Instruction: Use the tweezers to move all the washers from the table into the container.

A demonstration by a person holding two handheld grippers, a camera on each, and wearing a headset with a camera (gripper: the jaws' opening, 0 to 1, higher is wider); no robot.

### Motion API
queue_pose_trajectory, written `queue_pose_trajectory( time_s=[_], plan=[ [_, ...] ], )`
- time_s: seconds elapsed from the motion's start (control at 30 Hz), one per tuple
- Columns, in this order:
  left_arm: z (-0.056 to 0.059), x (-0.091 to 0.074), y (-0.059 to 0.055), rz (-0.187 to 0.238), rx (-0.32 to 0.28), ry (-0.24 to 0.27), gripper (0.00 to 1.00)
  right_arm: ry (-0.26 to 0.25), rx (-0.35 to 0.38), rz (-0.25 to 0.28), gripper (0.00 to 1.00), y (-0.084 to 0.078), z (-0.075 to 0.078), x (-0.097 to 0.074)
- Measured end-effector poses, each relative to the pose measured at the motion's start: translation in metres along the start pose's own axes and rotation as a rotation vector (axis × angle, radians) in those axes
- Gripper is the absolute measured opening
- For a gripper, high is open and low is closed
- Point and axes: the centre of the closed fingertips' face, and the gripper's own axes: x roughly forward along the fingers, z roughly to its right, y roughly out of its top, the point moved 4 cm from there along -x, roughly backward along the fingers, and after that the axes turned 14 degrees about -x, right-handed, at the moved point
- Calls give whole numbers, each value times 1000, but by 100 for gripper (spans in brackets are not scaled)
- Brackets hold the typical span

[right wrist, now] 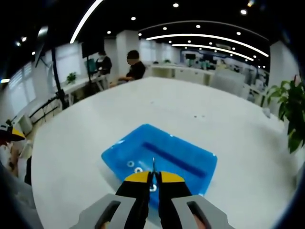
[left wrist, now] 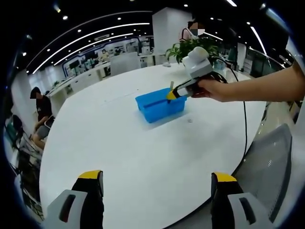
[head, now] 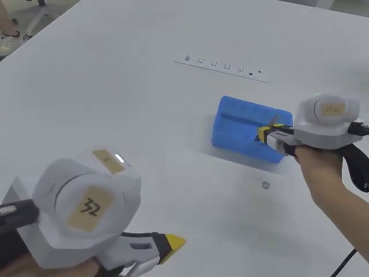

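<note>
on my left, the left gripper [left wrist: 157, 177] hangs over the white table [head: 115, 86], jaws spread wide with nothing between them. mid-table sits the blue container [head: 230, 138] with a few washers [right wrist: 130, 163] lying inside. one loose washer [head: 265, 184] lies on the table near the container. my right gripper [right wrist: 153, 177] is pinched on the tweezers [right wrist: 153, 164], tips above the container.
</note>
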Motion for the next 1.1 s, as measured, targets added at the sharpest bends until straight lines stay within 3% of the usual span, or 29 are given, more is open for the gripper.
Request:
queue_pose_trajectory(
  time_s=[0.27,0.43,0.77,1.1],
  plan=[
    [2,-1,1,4,7,-1,96,-4,0,-3,3,2,-1,-1],
    [2,-3,3,12,10,0,96,-7,55,19,3,5,1,-8],
    [1,-3,6,21,12,1,96,-17,65,133,3,28,3,-56],
    [3,-3,6,23,15,-7,96,-25,74,178,3,25,-13,-92]
  ],
)
